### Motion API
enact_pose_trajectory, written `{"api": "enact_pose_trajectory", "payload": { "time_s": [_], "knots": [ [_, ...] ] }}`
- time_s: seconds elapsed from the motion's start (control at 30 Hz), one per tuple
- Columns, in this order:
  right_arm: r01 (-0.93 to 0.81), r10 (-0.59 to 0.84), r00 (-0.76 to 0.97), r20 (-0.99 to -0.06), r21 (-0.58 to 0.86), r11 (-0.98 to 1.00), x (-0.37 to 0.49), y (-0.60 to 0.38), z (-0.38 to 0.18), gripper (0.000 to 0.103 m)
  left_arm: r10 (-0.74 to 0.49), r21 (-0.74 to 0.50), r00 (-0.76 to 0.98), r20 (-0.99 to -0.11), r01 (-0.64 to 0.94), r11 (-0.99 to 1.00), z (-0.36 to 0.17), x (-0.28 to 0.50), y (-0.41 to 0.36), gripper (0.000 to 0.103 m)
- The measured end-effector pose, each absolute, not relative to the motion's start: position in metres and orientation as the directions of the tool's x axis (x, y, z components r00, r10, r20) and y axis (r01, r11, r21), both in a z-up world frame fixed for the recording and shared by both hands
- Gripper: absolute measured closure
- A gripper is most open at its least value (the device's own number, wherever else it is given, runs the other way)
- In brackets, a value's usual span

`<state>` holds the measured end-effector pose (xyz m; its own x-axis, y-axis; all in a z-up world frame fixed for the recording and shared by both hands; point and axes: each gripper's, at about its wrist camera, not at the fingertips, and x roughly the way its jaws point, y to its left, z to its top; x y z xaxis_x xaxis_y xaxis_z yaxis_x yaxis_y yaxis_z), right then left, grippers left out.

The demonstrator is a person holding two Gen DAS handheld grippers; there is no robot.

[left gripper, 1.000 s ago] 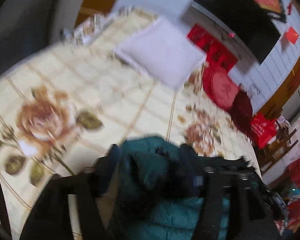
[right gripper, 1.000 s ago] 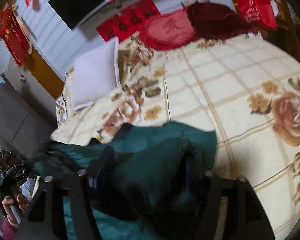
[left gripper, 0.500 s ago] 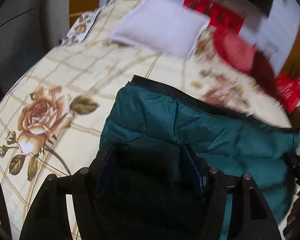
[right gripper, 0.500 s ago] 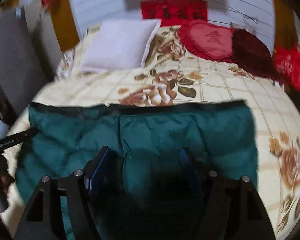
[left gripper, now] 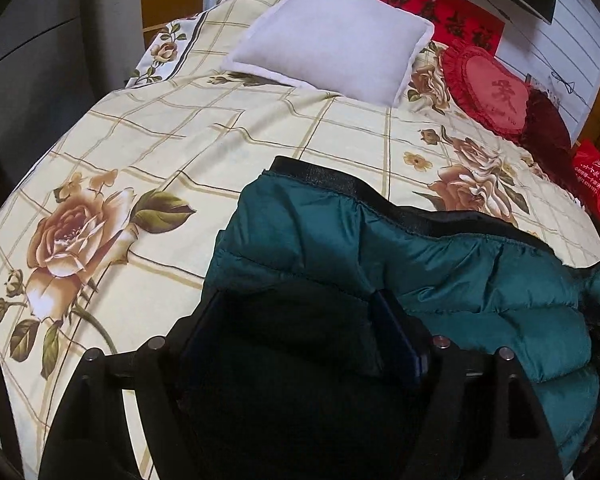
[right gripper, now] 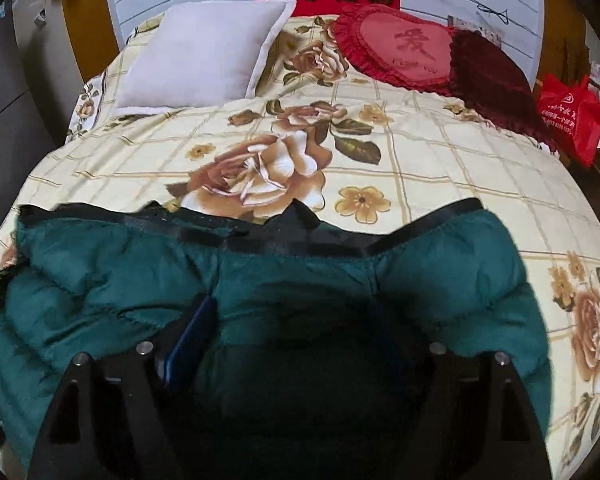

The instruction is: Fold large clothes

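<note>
left wrist view: jacket (left gripper: 440, 264) laid across bed (left gripper: 148, 152)
we have both grippers (left gripper: 300, 336) (right gripper: 296, 344) just widening over padding, grip unclear; let go evenly, keeping the far hem straight.

— How many garments lie on the floral cream bedspread (right gripper: 440, 168)?
— One teal quilted puffer jacket (right gripper: 300, 280).
— Cushions?
— Three: one white square pillow (right gripper: 204, 56), one red heart-shaped cushion (right gripper: 396, 48), one dark maroon cushion (right gripper: 488, 76).
— Bags?
— One red plastic bag (right gripper: 572, 116).
</note>
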<state>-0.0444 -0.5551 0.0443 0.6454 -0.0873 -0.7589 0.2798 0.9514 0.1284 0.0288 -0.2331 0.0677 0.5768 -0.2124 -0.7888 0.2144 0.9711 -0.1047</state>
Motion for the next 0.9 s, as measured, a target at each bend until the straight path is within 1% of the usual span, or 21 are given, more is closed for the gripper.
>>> {"api": "enact_pose_trajectory", "payload": {
  "time_s": [0.07,0.17,0.2,0.27,0.43,0.6,0.7,0.77,0.9],
  "knots": [
    [0.279,-0.090,0.675,-0.733,0.140,0.950,-0.058,-0.558,0.055,0.021,-0.215,-0.109,0.573,-0.791,0.214,0.971,0.068,0.030,-0.233,0.044],
    [0.329,-0.173,0.686,-0.707,0.089,0.940,-0.077,-0.571,0.062,0.020,-0.214,-0.108,0.572,-0.792,0.214,0.971,0.067,0.031,-0.234,0.043],
    [0.344,-0.192,0.677,-0.710,0.074,0.936,-0.078,-0.576,0.060,0.020,-0.213,-0.106,0.573,-0.791,0.214,0.971,0.067,0.031,-0.234,0.043],
    [0.383,-0.228,0.620,-0.751,0.036,0.923,-0.074,-0.591,0.044,0.020,-0.214,-0.107,0.573,-0.791,0.215,0.971,0.067,0.031,-0.234,0.042],
    [0.392,-0.211,0.603,-0.769,0.056,0.918,-0.059,-0.603,0.020,0.016,-0.209,-0.098,0.581,-0.786,0.216,0.971,0.063,0.037,-0.239,0.039],
    [0.378,-0.207,0.582,-0.787,0.036,0.925,-0.057,-0.601,0.024,0.016,-0.208,-0.096,0.584,-0.785,0.217,0.971,0.062,0.038,-0.240,0.039],
    [0.359,-0.191,0.625,-0.757,0.062,0.931,-0.085,-0.596,0.044,0.016,-0.229,-0.115,0.572,-0.787,0.229,0.967,0.068,0.034,-0.234,0.040],
    [0.336,-0.168,0.650,-0.741,0.082,0.938,-0.110,-0.591,0.058,0.016,-0.266,-0.156,0.568,-0.779,0.235,0.959,0.077,0.024,-0.223,0.040],
    [0.311,-0.145,0.654,-0.742,0.089,0.946,-0.146,-0.583,0.067,0.016,-0.339,-0.221,0.566,-0.751,0.268,0.938,0.092,-0.002,-0.196,0.040]
  ]
}}
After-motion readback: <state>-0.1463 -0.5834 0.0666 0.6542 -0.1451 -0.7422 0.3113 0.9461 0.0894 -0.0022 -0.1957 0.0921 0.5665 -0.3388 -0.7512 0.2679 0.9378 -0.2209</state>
